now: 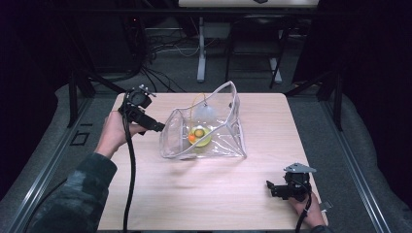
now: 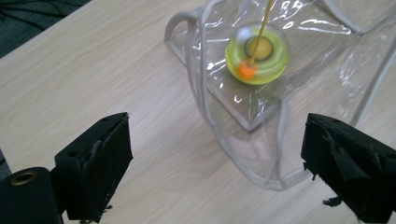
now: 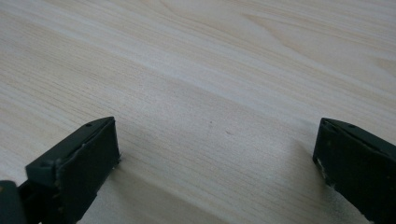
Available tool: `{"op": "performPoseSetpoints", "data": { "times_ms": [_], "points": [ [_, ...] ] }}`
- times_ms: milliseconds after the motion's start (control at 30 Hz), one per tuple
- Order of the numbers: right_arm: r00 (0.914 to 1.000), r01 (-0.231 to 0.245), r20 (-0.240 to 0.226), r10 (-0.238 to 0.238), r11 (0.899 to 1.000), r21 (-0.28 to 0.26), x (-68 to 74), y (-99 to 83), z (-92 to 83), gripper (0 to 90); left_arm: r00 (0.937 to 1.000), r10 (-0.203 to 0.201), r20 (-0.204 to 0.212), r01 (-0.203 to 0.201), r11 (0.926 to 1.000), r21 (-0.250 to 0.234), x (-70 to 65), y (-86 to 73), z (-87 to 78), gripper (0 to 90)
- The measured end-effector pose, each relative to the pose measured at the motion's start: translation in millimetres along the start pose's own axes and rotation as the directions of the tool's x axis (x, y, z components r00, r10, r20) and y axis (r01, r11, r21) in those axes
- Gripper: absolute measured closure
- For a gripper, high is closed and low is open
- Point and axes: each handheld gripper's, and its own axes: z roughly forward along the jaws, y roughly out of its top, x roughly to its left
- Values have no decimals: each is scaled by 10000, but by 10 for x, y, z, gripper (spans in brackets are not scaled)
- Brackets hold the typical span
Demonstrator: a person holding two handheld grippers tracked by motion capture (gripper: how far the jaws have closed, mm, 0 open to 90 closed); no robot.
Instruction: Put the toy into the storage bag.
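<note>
A clear plastic bag [image 1: 214,127] holding a yellow-green toy [image 1: 199,135] is seen mid-table [image 1: 204,199]. The left gripper [image 2: 215,168] is held wide open beside it; the right gripper [image 3: 215,163] gapes empty, well apart.

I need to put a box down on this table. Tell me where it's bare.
The near half of the wooden table is bare, between the left forearm and the right gripper. The far right corner, beyond the clear plastic bag, is also bare. It is crowded at centre-left, where the left gripper meets the bag.
</note>
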Motion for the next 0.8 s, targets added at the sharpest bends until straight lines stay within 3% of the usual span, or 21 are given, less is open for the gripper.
{"op": "performPoseSetpoints", "data": {
  "times_ms": [333, 667, 800],
  "points": [
    [10000, 77, 19, -77, 10000, 46, -5, -1, -1, 0, 9986, -457, -264, 465, 9985, 291, 110, -355, 155, 2],
    [10000, -66, -21, 66, 10000, -60, 4, 1, 1, 0, 9944, -1048, -106, 1051, 9937, 381, 214, -705, 406, 1],
    [10000, -60, -18, 59, 10000, -45, 3, 1, 1, 0, 9940, -1087, -123, 1093, 9924, 569, 238, -856, 513, 1]
  ]
}}
